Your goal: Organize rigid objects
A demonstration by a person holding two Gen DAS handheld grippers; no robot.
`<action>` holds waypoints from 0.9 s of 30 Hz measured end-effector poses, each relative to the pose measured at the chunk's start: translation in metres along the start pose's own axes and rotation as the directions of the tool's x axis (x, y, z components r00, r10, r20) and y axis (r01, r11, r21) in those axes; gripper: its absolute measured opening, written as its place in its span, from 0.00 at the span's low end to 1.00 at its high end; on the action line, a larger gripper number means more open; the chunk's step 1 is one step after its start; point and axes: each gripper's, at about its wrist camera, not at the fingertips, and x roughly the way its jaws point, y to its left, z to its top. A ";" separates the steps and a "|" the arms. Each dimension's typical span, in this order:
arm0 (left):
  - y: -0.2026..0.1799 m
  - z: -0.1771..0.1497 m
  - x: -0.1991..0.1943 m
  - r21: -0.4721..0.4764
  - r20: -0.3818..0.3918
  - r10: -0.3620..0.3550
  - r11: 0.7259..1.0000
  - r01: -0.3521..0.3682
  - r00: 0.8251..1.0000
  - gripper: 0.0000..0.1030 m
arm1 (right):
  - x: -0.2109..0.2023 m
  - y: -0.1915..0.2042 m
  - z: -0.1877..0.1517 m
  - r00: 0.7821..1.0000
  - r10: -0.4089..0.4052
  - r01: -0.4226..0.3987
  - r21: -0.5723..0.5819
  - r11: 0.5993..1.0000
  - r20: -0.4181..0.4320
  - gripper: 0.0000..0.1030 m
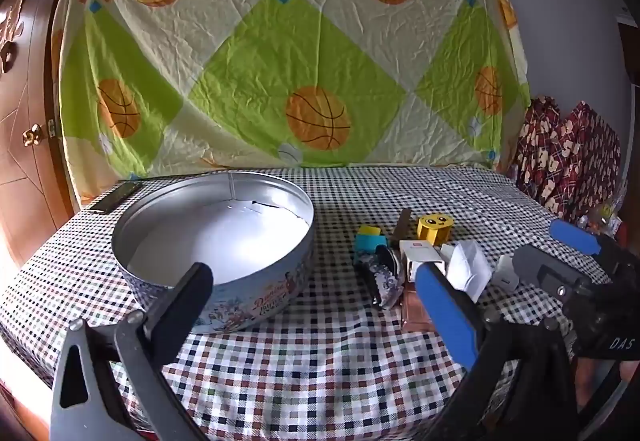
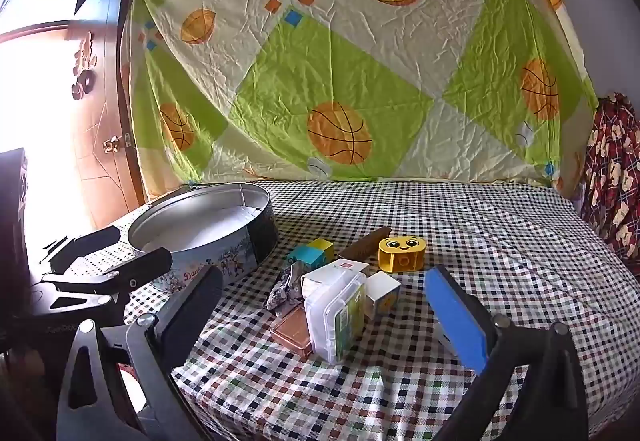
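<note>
On a checked tablecloth, a round biscuit tin sits open, ahead of the left gripper and just behind its left finger; the jaws stand wide apart, holding nothing. Right of the tin, ahead of the right gripper, lies a cluster of small rigid objects: a teal-and-yellow block, a clear plastic box, a copper-coloured case and a yellow smiley-face block. Its jaws also gape empty.
</note>
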 end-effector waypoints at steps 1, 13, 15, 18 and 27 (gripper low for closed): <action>0.000 0.000 0.000 0.002 0.003 0.003 1.000 -0.003 1.000 1.00 | 0.000 0.000 0.000 1.000 -0.001 0.001 -0.002 1.000 -0.002 0.99; -0.003 -0.007 0.005 0.021 -0.002 0.020 1.000 -0.020 1.000 1.00 | 0.003 -0.004 -0.003 1.000 0.007 -0.007 0.030 1.000 -0.011 0.99; -0.003 -0.008 0.006 0.022 -0.001 0.023 0.999 -0.023 1.000 1.00 | 0.002 -0.003 -0.004 1.000 0.007 -0.006 0.030 1.000 -0.012 0.99; -0.003 -0.008 0.006 0.022 -0.001 0.024 0.999 -0.024 1.000 1.00 | 0.003 -0.003 -0.005 1.000 0.008 -0.007 0.034 0.999 -0.012 0.99; -0.001 -0.008 0.008 0.021 -0.002 0.024 0.999 -0.024 1.000 1.00 | 0.004 -0.004 -0.006 1.000 0.012 -0.011 0.039 0.999 -0.018 0.99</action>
